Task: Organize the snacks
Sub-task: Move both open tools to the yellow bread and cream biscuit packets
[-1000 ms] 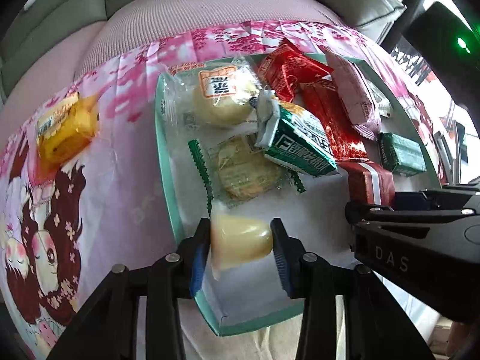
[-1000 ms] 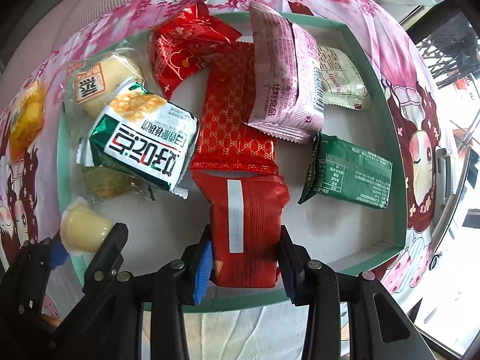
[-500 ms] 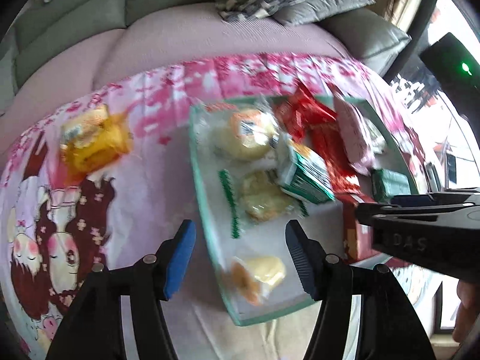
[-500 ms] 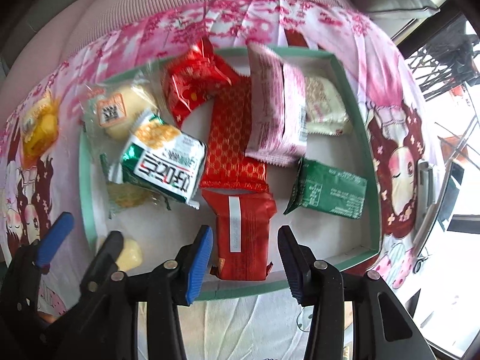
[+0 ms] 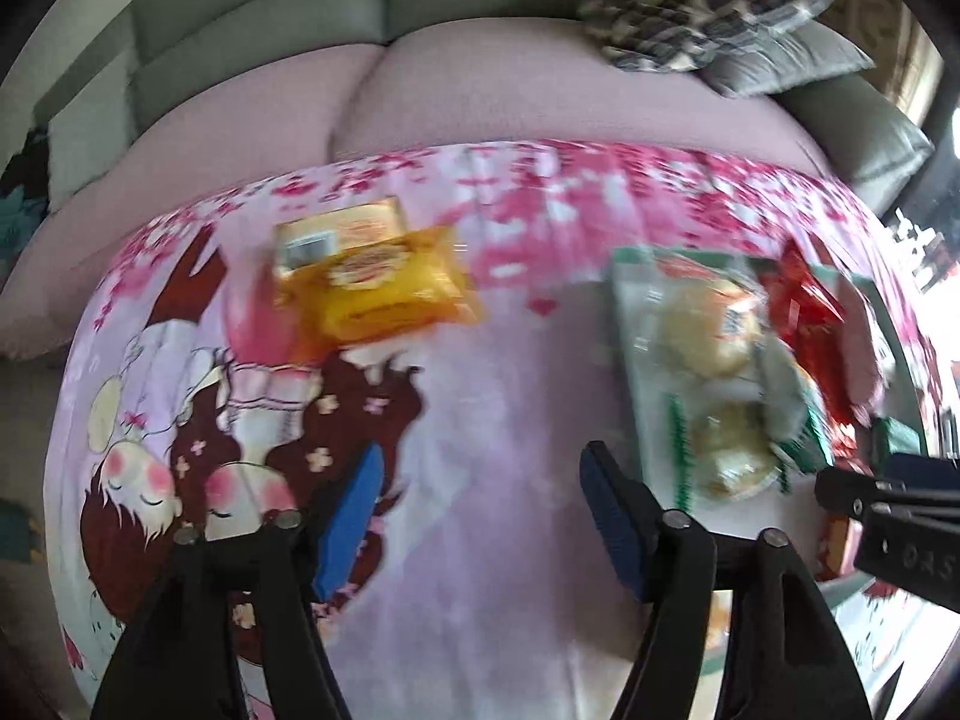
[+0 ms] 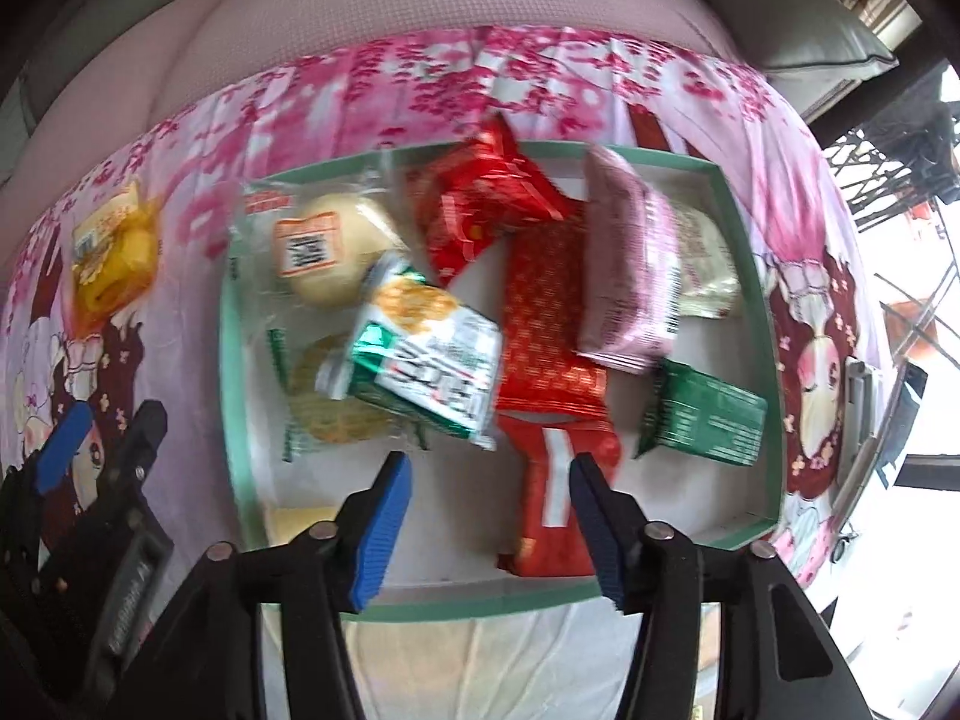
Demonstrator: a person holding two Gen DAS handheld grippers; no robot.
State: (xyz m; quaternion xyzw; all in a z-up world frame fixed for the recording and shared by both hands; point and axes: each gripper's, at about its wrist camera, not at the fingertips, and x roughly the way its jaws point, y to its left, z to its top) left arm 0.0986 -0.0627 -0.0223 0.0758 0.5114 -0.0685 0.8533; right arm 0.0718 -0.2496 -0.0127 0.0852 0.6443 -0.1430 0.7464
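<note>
Grey-green sofa (image 5: 240, 42) behind; patterned cushion (image 5: 702, 6) on it; bright window (image 6: 924, 360) at right.

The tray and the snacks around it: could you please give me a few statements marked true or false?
1. The yellow packet lies on the cloth, outside the tray. True.
2. The left claw grips a snack. False: its jaws are opening with nothing between them.
3. The green packet lies in the tray. True.
4. The right claw is clamped on the red packet. False: its jaws are opening, clear of the packet.
</note>
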